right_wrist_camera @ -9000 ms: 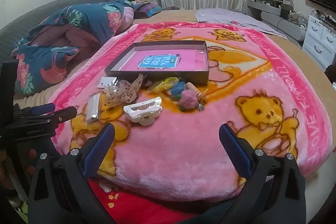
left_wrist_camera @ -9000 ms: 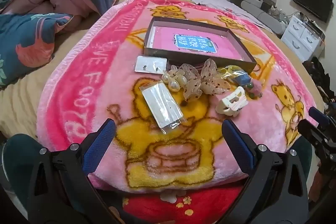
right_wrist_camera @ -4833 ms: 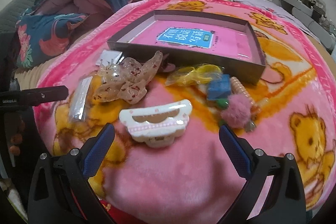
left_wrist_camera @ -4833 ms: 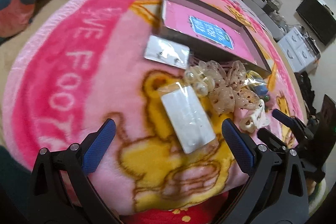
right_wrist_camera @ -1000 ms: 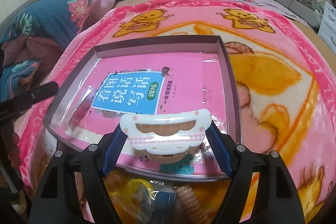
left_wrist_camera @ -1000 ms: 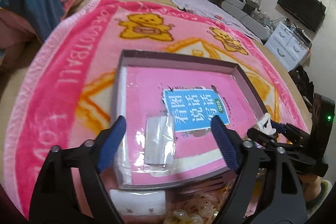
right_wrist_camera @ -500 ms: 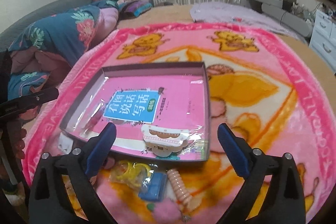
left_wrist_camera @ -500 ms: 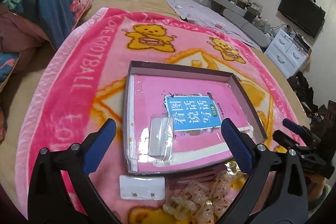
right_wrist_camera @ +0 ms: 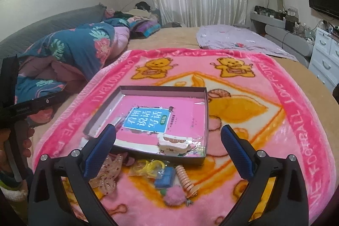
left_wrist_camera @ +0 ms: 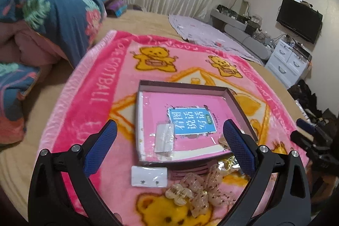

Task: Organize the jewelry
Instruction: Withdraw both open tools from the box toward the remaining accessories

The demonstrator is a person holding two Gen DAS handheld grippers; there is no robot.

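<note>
Hovering over blanket point(left_wrist_camera: 101, 86), left gripper point(left_wrist_camera: 169, 141) has just spread wide, empty; packet point(left_wrist_camera: 164, 137) lies in tray point(left_wrist_camera: 182, 84) near its left front corner, earring card point(left_wrist_camera: 149, 176) outside front wall.

Right view: right gripper point(right_wrist_camera: 168, 145) has just opened too, nothing between jaws; hair claw point(right_wrist_camera: 174, 142) rests in tray's right front corner, scrunchies on blanket beyond front wall.

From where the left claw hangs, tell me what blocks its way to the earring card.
Nothing visible does. The earring card lies flat on the blanket, just outside the box's near wall, between the open left claw's fingers in view.
</note>
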